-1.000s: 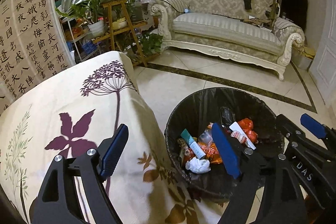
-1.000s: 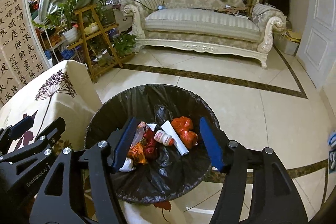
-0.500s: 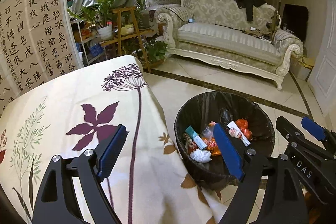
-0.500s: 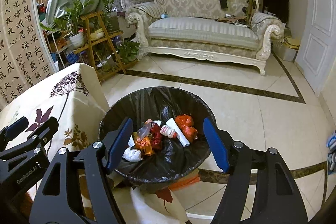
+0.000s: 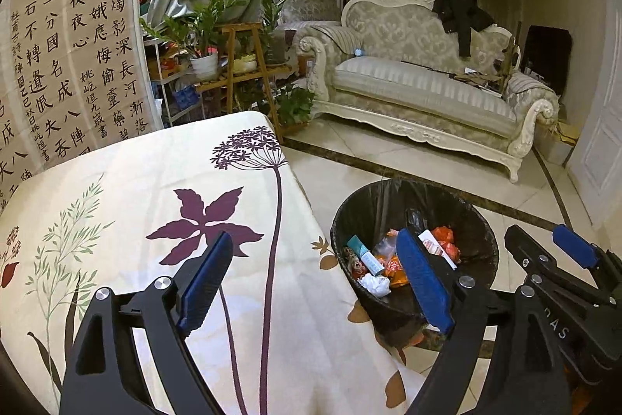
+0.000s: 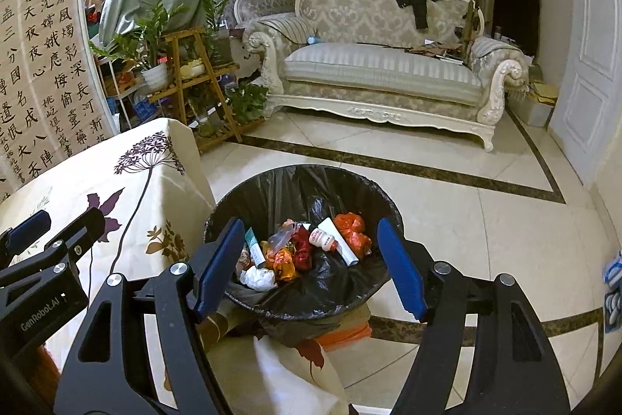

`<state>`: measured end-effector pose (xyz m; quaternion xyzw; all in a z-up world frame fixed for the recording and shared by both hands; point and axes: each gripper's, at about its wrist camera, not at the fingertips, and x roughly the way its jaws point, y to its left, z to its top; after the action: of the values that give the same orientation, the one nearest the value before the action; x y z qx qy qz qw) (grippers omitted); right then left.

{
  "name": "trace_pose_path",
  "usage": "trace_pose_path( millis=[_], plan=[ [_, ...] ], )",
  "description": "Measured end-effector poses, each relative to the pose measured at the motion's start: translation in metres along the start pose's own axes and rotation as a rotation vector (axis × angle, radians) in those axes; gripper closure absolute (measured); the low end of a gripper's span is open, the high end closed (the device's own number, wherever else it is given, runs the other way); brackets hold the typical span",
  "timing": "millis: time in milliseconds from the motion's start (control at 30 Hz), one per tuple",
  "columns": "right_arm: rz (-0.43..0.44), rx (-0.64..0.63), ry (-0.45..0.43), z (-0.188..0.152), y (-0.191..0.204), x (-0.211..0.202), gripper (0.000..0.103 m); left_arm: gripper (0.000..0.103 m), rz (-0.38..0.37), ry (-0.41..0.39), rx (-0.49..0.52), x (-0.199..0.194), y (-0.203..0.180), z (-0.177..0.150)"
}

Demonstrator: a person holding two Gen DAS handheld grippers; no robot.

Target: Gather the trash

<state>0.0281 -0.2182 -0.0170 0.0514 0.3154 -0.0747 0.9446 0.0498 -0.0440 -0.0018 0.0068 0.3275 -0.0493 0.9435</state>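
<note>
A round bin with a black liner (image 5: 478, 232) (image 6: 264, 189) stands on the floor beside the table corner. It holds mixed trash: a white crumpled tissue (image 6: 256, 277), a small white bottle (image 6: 322, 239), orange and red wrappers (image 6: 352, 232) and a teal tube (image 5: 359, 253). My left gripper (image 5: 315, 279) is open and empty above the table's edge, left of the bin. My right gripper (image 6: 309, 265) is open and empty, above the bin's near side. Each gripper shows in the other's view.
The table wears a cream cloth with purple flowers (image 5: 155, 189). A cream sofa (image 6: 381, 72) with a black garment stands across the tiled floor. A wooden plant stand (image 6: 194, 80) and a calligraphy screen (image 5: 58, 65) are at the left. A white door (image 6: 591, 45) is at the right.
Both grippers have risen and drawn back from the bin, so it looks smaller and more of the tablecloth shows. Both stay open and empty.
</note>
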Motion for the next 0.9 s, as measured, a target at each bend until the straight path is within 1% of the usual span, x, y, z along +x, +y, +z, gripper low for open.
trace_pose_path(
  millis=[267,900],
  plan=[
    [0.001,-0.01,-0.014,-0.0006,0.0033,-0.0068,0.034,0.02,-0.001,-0.012,-0.007,-0.0061,0.0038,-0.0017],
    [0.001,-0.009,-0.014,-0.001,0.0043,-0.007,0.034,0.02,0.001,-0.017,-0.009,-0.0083,0.0062,-0.0014]
  ],
)
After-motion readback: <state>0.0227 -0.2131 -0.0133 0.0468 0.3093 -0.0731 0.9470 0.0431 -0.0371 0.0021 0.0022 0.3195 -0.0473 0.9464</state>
